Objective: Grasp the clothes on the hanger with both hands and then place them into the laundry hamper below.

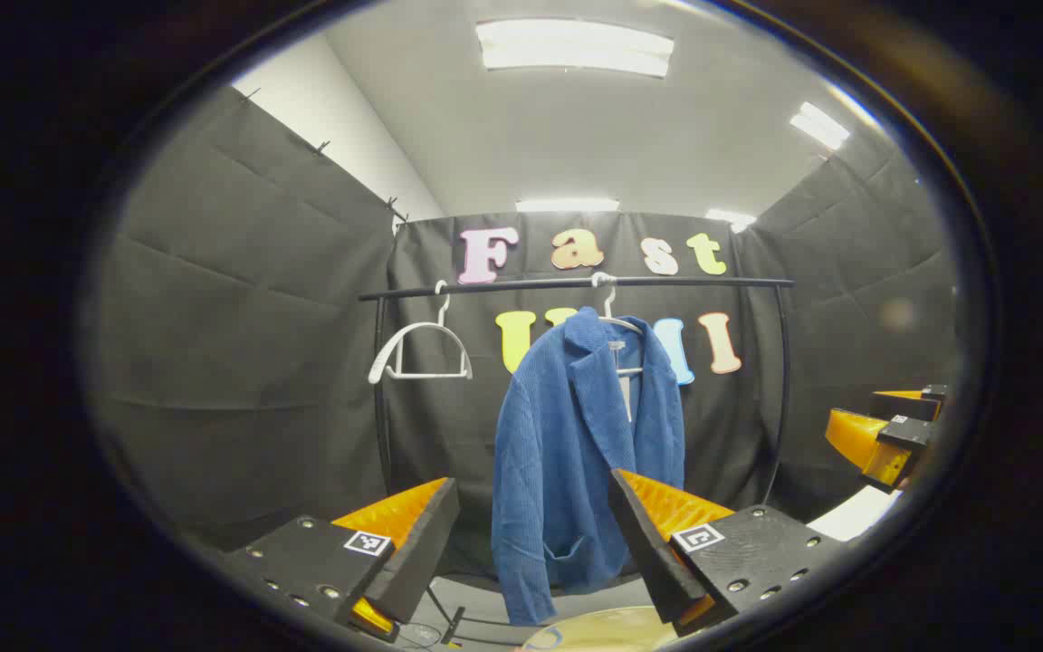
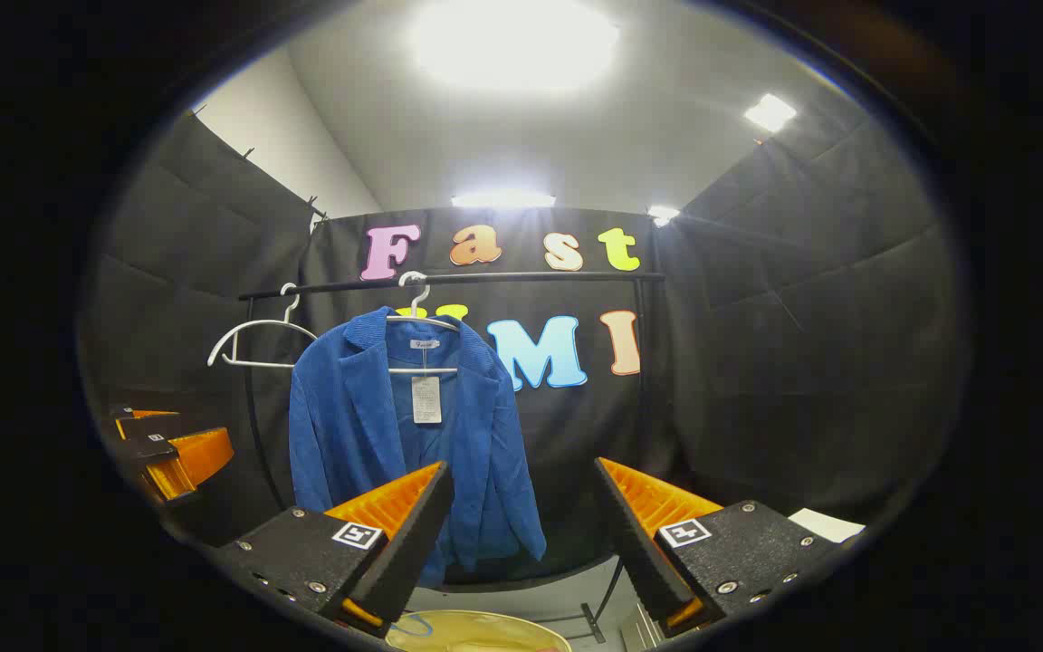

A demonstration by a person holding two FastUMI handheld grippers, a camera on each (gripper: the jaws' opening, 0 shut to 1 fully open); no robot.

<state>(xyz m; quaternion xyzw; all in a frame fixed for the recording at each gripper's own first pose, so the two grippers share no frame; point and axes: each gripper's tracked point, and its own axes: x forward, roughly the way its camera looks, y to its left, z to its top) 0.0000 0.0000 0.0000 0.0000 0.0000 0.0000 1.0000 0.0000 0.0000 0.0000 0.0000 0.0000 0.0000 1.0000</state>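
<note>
Blue corduroy jacket (image 2: 413, 435) on white hanger (image 2: 420, 319)

A blue corduroy jacket (image 2: 413, 435) hangs open on a white hanger (image 2: 419, 319), above the hamper's pale rim (image 2: 476, 631).

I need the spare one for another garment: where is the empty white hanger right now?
The empty white hanger hangs on the black rail, left of the blue corduroy jacket in both gripper views.

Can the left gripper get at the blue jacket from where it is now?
Probably yes. The left gripper is open and aimed at the blue jacket, which hangs free from its hanger on the rail. Nothing lies between them, though a gap remains to close.
</note>
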